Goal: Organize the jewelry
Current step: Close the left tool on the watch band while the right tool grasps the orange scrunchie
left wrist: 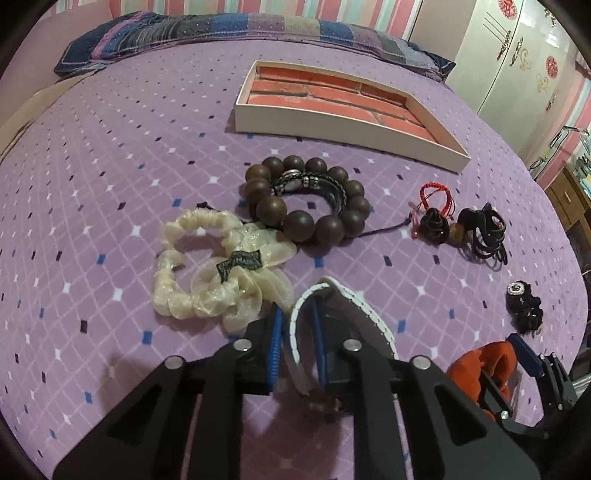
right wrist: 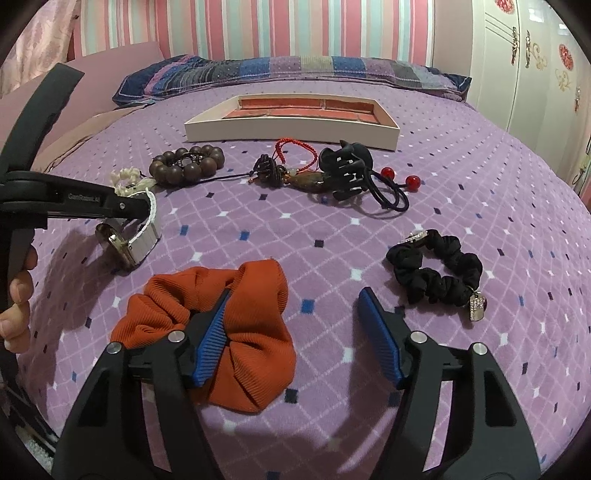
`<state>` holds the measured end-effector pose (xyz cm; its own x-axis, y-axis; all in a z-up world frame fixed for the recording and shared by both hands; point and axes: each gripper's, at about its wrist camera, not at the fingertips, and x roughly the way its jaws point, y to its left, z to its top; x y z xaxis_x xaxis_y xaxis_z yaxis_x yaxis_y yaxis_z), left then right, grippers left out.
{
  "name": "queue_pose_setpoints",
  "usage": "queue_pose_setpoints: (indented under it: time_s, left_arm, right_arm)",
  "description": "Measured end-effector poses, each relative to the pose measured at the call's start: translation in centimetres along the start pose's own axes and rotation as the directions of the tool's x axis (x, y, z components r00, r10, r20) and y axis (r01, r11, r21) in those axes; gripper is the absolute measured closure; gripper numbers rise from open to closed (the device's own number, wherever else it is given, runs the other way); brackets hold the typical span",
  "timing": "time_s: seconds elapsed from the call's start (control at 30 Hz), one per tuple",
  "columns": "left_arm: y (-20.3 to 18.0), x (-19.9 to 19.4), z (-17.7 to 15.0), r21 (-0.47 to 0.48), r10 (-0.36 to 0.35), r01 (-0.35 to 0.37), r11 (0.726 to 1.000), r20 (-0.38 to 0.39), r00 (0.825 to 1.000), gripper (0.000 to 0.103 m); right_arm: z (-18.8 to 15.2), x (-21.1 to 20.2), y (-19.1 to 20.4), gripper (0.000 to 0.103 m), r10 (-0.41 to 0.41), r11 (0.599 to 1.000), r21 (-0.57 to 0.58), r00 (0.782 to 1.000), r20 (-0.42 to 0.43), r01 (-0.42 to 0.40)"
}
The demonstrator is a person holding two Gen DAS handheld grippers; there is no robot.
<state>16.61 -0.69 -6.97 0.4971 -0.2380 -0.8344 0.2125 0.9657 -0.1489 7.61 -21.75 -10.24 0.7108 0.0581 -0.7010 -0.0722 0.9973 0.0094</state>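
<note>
Left hand-held gripper (left wrist: 297, 332) clamped on the white strap of a watch (left wrist: 343, 325); blue pads pinch the band loop, watch body low between the fingers. In the right view the watch (right wrist: 131, 240) hangs under that gripper, looks at or just off the bed; can't tell if lifted yet.

Right hand-held gripper (right wrist: 295, 332) released, jaws well apart, nothing between the pads; left finger (right wrist: 210, 343) lies over the orange scrunchie (right wrist: 240, 332), right finger over bare bedspread; the scrunchie isn't gripped.

Outward from there: black scrunchie w/ sparkly charm (right wrist: 439, 273) near the right gripper; cream organza scrunchie (left wrist: 214, 269) just beside the left gripper; wooden bead bracelet (left wrist: 306, 199) w/ a dark braided bracelet (left wrist: 314, 184) lying across it; red cord bracelet (right wrist: 295, 153), black claw clip (right wrist: 347, 170), black hair ties w/ red balls (right wrist: 395, 188) clustered together mid bed.

Tray (left wrist: 347, 118), white rim w/ brick-pattern base, sits at the far side of the bed (left wrist: 110, 166), near the pillow (left wrist: 207, 33); looks empty in both views.

Progress, judged: v. early; nothing sorted into the tray so far; watch is prob the 1st piece in hand. Left to do: carry watch to tray, then both scrunchies + cream one, bracelets, cord, clip, ties; basically every item. Right gripper seems lined up for the orange scrunchie as the next pick.
</note>
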Motion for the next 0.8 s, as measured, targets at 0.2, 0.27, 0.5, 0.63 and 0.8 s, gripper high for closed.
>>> queue_pose_setpoints:
  time_s: [0.2,0.27,0.5,0.63,0.8]
  left_arm:
    - [-0.1,0.0,-0.3,-0.003,0.016,-0.016,1.000,0.024,1.000,0.094]
    - [-0.3,0.0,-0.5,0.006,0.032,-0.032,0.999,0.034,0.999,0.095]
    - [-0.6,-0.4,-1.0,0.018,0.056,-0.057,0.998,0.053,0.997,0.098]
    - [-0.6,-0.7,-1.0,0.021,0.061,-0.063,0.998,0.063,0.996,0.098]
    - [-1.0,-1.5,-0.9,0.034,0.062,-0.065,0.997,0.090,0.994,0.098]
  right_arm:
    - [-0.2,0.0,0.4,0.059,0.016,1.000,-0.010,1.000,0.016,-0.016]
    - [-0.2,0.0,0.5,0.072,0.020,1.000,-0.018,0.999,0.026,-0.019]
    - [0.0,0.0,0.5,0.085,0.030,0.999,-0.029,0.999,0.043,-0.028]
    - [0.4,0.0,0.1,0.088,0.024,0.999,-0.026,0.998,0.052,-0.022]
    - [1.1,-0.1,-0.9,0.090,0.014,1.000,-0.001,0.998,0.064,-0.014]
